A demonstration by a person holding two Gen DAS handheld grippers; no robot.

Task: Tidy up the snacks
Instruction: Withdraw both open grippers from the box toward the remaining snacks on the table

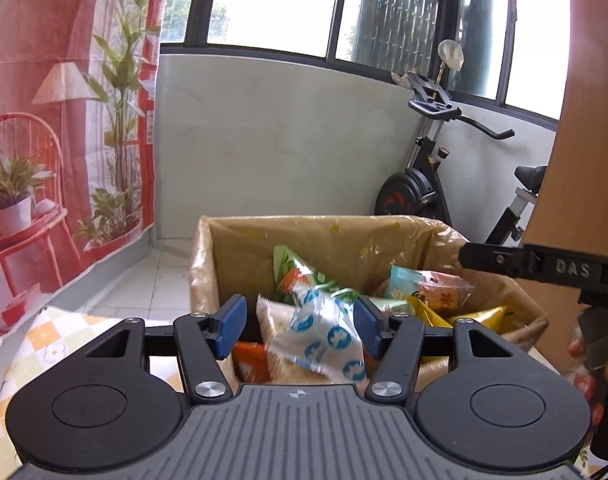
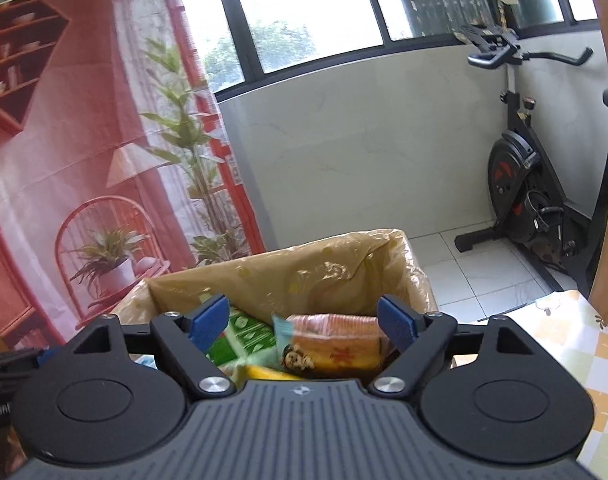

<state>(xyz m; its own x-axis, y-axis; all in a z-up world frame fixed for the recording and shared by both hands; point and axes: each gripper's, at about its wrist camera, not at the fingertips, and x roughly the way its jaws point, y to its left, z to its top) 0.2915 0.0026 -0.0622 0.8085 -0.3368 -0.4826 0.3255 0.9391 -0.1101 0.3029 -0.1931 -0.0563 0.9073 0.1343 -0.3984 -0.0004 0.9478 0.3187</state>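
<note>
The left gripper [image 1: 300,326] is hovering over a cardboard box [image 1: 240,252] lined with a yellowish plastic bag, its blue fingers [image 1: 232,326] standing apart with nothing pinched between them. Just below and between them a white packet with blue round marks [image 1: 323,338] is lying tilted on top of the pile, though whether it is touching either pad is hard to tell. Under it a pale snack bag [image 1: 274,320] is showing, with an orange packet [image 1: 251,360] at the near left, a green packet [image 1: 294,270] leaning toward the far wall of the box, yellow packets [image 1: 479,316] at the right, and a clear-wrapped orange snack pack [image 1: 435,292] resting near the far right corner. The right gripper [image 2: 304,326] is hanging over the same box [image 2: 343,264] from the other side, its fingers [image 2: 397,326] also spread wide and gripping nothing. Below them the orange snack pack [image 2: 335,344] is lying inside the box beside a green packet [image 2: 244,336] and a yellow one [image 2: 272,372]. The box is sitting at the far edge of a worktop [image 2: 575,344] covered with a yellow checked cloth. Beyond it an exercise bike [image 2: 527,184] is standing on the tiled floor by the window, and a printed red backdrop [image 1: 44,120] is hanging at the left.
</note>
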